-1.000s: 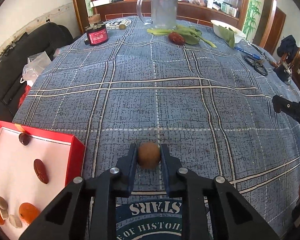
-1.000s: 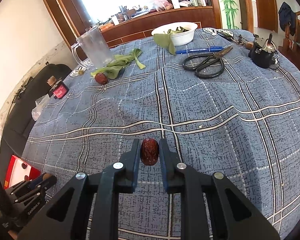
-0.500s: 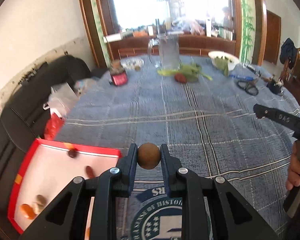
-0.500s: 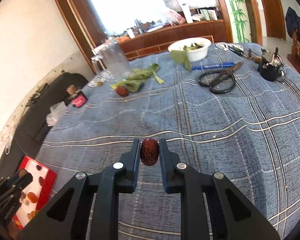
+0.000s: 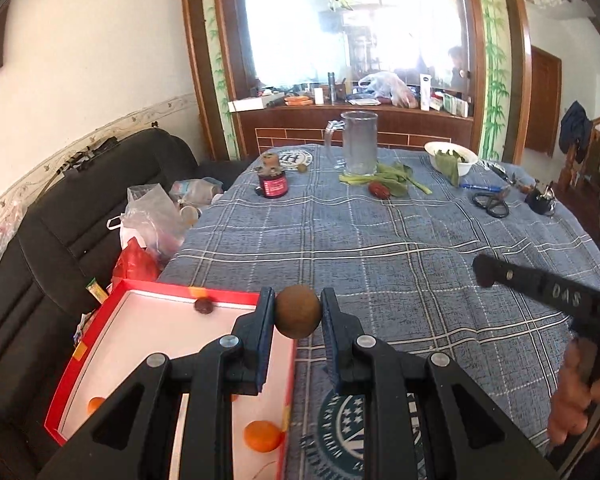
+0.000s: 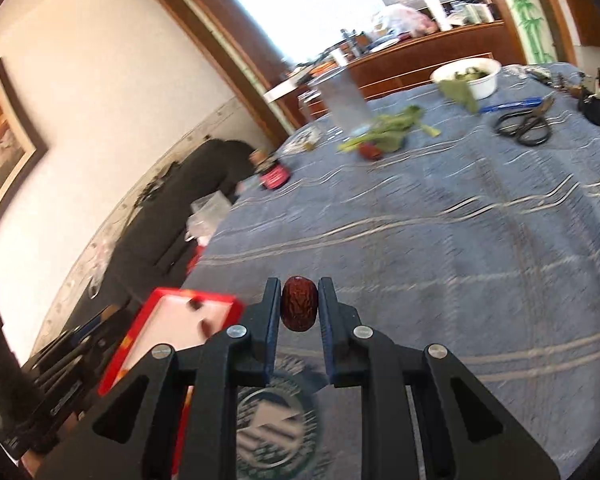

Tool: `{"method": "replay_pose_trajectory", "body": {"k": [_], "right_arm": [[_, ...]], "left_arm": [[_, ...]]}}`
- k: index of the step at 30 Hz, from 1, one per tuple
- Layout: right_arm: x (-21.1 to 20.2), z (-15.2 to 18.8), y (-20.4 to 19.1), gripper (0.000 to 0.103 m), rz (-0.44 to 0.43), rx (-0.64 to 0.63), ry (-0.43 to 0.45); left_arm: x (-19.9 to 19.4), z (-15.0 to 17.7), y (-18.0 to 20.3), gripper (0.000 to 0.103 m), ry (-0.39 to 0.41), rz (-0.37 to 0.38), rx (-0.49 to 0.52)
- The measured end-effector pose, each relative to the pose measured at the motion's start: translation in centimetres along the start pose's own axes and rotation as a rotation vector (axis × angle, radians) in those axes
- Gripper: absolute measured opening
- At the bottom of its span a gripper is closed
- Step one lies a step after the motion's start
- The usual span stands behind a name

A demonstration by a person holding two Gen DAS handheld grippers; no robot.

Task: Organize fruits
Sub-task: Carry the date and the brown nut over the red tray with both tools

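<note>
Left claw (image 5: 298, 318) clenched on brown fruit (image 5: 298, 316), right claw (image 6: 299, 310) on red date (image 6: 299, 309). Several fruits already in red tray (image 5: 76, 360); these two not yet dropped in.

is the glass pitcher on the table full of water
No, the glass pitcher stands upright beside the leafy greens and looks empty, with no liquid line visible.

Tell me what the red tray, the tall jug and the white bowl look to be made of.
Red tray: probably cardboard, a glossy red rim around a matte white inside, with thin folded walls like a box lid.
Tall jug: clear plastic or glass; see-through with a frosted haze, and the look leaves it open.
White bowl: smooth, opaque white, ceramic or plastic; I cannot tell which.
</note>
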State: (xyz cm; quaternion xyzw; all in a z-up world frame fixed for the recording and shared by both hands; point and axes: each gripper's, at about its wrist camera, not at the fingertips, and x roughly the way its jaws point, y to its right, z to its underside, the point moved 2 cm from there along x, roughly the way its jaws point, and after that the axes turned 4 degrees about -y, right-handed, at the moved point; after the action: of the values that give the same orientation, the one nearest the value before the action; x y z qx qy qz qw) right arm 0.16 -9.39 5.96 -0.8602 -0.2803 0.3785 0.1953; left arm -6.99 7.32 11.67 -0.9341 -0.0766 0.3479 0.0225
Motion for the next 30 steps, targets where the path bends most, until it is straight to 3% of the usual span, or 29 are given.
{"method": "replay_pose_trajectory", "body": {"k": [15, 30], "right_arm": [[2.1, 4.6, -11.3, 0.021, -0.021, -0.178, -0.054], [5.9, 8.8, -15.9, 0.021, -0.028, -0.237, -0.149]], "left_arm": [[-2.0, 2.9, -7.7, 0.022, 0.022, -0.037, -0.117], [-0.2, 7.0, -14.2, 0.022, -0.050, -0.083, -0.199]]}}
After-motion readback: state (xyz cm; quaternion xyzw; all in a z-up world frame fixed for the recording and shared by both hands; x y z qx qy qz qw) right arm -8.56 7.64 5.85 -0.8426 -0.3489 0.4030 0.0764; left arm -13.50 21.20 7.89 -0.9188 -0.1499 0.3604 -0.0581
